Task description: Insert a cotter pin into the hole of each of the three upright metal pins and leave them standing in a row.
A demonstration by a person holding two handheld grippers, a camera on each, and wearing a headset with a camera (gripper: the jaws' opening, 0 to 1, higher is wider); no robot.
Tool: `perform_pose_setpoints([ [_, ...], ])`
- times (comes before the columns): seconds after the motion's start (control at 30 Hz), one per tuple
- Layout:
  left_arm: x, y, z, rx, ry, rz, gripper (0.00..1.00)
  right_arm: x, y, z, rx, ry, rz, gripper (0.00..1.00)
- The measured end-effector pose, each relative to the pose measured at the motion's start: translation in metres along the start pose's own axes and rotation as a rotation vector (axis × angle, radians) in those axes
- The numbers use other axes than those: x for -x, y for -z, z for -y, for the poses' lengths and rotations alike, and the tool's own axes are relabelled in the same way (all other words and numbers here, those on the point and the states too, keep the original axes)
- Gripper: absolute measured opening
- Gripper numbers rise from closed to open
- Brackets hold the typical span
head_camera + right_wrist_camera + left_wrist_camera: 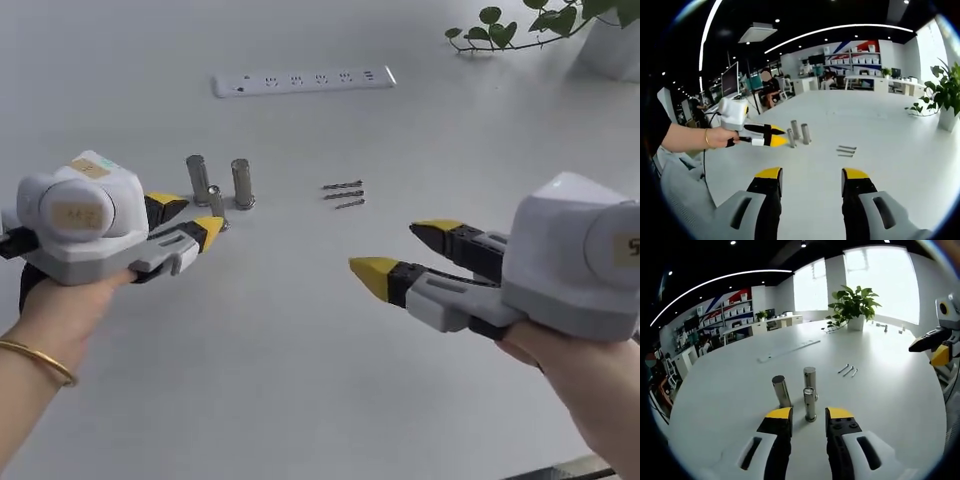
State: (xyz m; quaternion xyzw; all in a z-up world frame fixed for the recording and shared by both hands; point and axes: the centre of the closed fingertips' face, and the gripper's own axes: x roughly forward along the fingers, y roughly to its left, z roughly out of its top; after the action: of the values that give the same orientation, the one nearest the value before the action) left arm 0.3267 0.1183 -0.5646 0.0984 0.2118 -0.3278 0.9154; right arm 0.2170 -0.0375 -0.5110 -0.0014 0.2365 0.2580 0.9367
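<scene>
The 3 metal pins [216,186] stand upright on the white table [280,380], bunched in a loose triangle rather than a line: 2 at the back side by side, and the third pin [810,404] a little nearer the person. To their right, apart from them, the 3 cotter pins [343,194] lie flat on the tabletop, parallel and close together.

The left gripper [197,216] is held low beside the metal pins, its yellow-tipped jaws parted with nothing between them. In the left gripper view the third pin stands just ahead of the gap between the tips; whether a tip touches it I cannot tell. The hand [70,305] holding this gripper wears a gold bangle [40,362] at the wrist.

The right gripper [385,247] hovers over bare table, nearer the person than the cotter pins and clear of them. Its jaws are spread wide and hold nothing.

Further back a white power strip [303,80] lies flat on the table, and a potted plant [530,25] sits at the far right corner.
</scene>
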Motion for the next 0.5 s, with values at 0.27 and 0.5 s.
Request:
perform_pose_setpoints([
  [0.27,-0.017,-0.002,0.000,0.041,0.036,0.009,0.18,-0.005,0.005,0.004,-0.005,0.001,-0.022,0.43],
  [0.5,-0.025,-0.002,-0.001,0.051,0.047,0.011,0.10,-0.008,0.008,0.004,0.002,-0.001,-0.037,0.42],
])
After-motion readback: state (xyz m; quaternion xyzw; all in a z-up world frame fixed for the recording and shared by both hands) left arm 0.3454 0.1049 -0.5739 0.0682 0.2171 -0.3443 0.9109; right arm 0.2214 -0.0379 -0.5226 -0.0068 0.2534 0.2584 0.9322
